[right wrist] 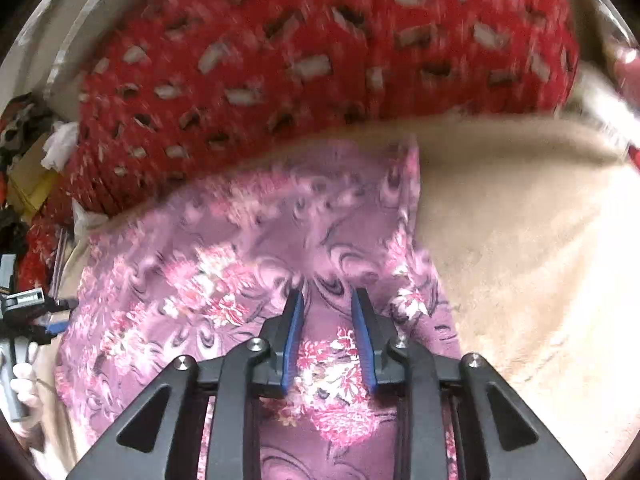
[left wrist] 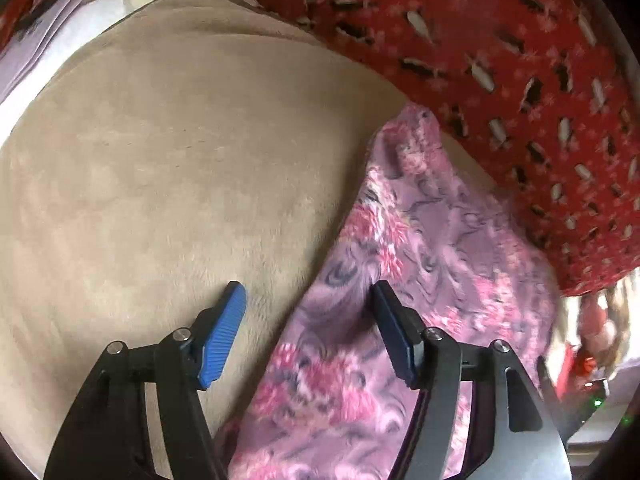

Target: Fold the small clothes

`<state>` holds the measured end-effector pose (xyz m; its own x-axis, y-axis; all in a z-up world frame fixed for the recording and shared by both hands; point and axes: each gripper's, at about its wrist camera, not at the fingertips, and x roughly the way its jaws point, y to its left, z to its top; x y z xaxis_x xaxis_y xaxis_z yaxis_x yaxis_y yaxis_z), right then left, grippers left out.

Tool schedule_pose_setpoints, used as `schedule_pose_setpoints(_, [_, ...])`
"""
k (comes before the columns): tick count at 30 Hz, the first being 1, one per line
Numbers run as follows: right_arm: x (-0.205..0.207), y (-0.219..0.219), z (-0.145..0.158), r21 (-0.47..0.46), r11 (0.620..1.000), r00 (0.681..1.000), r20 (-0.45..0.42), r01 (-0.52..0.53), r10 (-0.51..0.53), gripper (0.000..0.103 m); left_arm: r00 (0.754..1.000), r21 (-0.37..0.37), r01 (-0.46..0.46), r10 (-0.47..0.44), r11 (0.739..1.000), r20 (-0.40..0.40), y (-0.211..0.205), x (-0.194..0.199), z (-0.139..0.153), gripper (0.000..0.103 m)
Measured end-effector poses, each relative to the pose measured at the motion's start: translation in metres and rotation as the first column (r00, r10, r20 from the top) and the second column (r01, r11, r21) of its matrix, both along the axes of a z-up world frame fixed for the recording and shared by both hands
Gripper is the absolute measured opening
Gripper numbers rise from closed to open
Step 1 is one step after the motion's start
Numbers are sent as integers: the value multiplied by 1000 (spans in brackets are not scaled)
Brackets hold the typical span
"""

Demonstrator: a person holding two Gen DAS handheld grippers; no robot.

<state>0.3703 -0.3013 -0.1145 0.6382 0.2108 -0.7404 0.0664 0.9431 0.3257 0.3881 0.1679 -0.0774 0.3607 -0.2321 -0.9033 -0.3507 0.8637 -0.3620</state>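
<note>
Only the right wrist view shows a hand [right wrist: 24, 384]. The purple flowery cloth [left wrist: 400, 280] lies under both: left hand-held gripper [left wrist: 306, 300] wide open, right hand-held gripper [right wrist: 326, 300] slightly open, gripping nothing.

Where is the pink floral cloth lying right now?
The pink floral cloth lies on the beige blanket, just in front of the red patterned fabric. In the left wrist view it fills the lower right, under that gripper's right finger.

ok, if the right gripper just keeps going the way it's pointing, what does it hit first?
Most likely the pink flowered cloth: the right gripper points down at it, jaws slightly apart over the fabric. The beige blanket lies under it. Depth is hard to judge.
</note>
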Motion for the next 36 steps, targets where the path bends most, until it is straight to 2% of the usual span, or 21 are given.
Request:
schedule_pose_setpoints(2, [-9, 2, 13, 36, 999, 1000, 7, -1, 0, 29, 1000, -60, -11, 12, 998, 21, 9, -6, 6, 64])
schedule_pose_setpoints(5, [-22, 19, 34, 55, 996, 995, 75, -68, 63, 31, 999, -126, -30, 31, 992, 9, 22, -12, 7, 64])
schedule_pose_setpoints(7, [-28, 39, 36, 45, 990, 988, 82, -133, 129, 44, 999, -164, -44, 43, 986, -9, 29, -16, 1, 64])
schedule_pose_setpoints(8, [-28, 49, 32, 25, 987, 985, 67, -160, 158, 47, 999, -199, -50, 45, 979, -28, 30, -18, -5, 64])
schedule_pose_setpoints(10, [-25, 70, 10, -26, 975, 975, -36, -221, 220, 52, 998, -245, -45, 31, 969, -63, 27, -22, -15, 64])
schedule_pose_setpoints(11, [-27, 76, 4, -68, 971, 974, -43, -227, 225, 51, 998, -242, -35, 21, 970, -62, 25, -23, -16, 64])
schedule_pose_setpoints(12, [-33, 81, 8, -109, 968, 974, -9, -224, 224, 52, 998, -230, -24, 12, 973, -54, 22, -27, -14, 65])
schedule_pose_setpoints(13, [-36, 82, 11, -110, 968, 974, -6, -226, 227, 53, 999, -222, -10, -1, 975, -48, 19, -27, -12, 68])
schedule_pose_setpoints(15, [-38, 74, 17, -53, 976, 977, 21, -212, 213, 51, 999, -226, 13, -23, 974, -43, 12, -21, -10, 74])
schedule_pose_setpoints(17, [-40, 67, 19, -49, 981, 981, 44, -189, 191, 51, 998, -224, 44, -55, 974, -42, 2, -13, -11, 84])
schedule_pose_setpoints(19, [-35, 57, 10, -50, 982, 983, 28, -182, 184, 51, 992, -182, 108, -118, 977, -45, -15, -7, -10, 84])
schedule_pose_setpoints(21, [-43, 48, -1, 3, 981, 979, 73, -192, 191, 52, 977, -130, 200, -207, 971, -42, -36, -6, -10, 84])
schedule_pose_setpoints(22, [-43, 48, -2, 7, 981, 976, 100, -193, 192, 52, 968, -96, 240, -245, 966, -44, -46, -8, -8, 82])
schedule_pose_setpoints(24, [-46, 50, -6, -9, 981, 969, 149, -196, 195, 53, 955, -8, 292, -292, 956, -55, -60, -9, -5, 65])
schedule_pose_setpoints(25, [-47, 53, -6, -13, 981, 969, 153, -195, 195, 53, 948, 8, 312, -311, 950, -64, -63, -10, -4, 47])
schedule_pose_setpoints(27, [-48, 54, -5, -12, 980, 968, 154, -198, 197, 54, 949, 8, 310, -309, 951, -66, -63, -13, 3, 31])
schedule_pose_setpoints(28, [-50, 53, -6, -7, 980, 967, 157, -201, 199, 54, 950, 13, 308, -307, 951, -61, -62, -14, 8, 19])
schedule_pose_setpoints(30, [-48, 52, -7, 9, 979, 967, 160, -203, 199, 54, 953, 7, 299, -299, 954, -46, -66, -17, 19, 16])
schedule_pose_setpoints(33, [-48, 51, -7, 16, 979, 968, 158, -202, 197, 54, 959, -48, 283, -283, 958, 1, -75, -25, 38, 15])
schedule_pose_setpoints(36, [-44, 54, -3, 4, 980, 971, 134, -201, 199, 54, 957, -71, 289, -287, 955, 41, -87, -30, 59, 14])
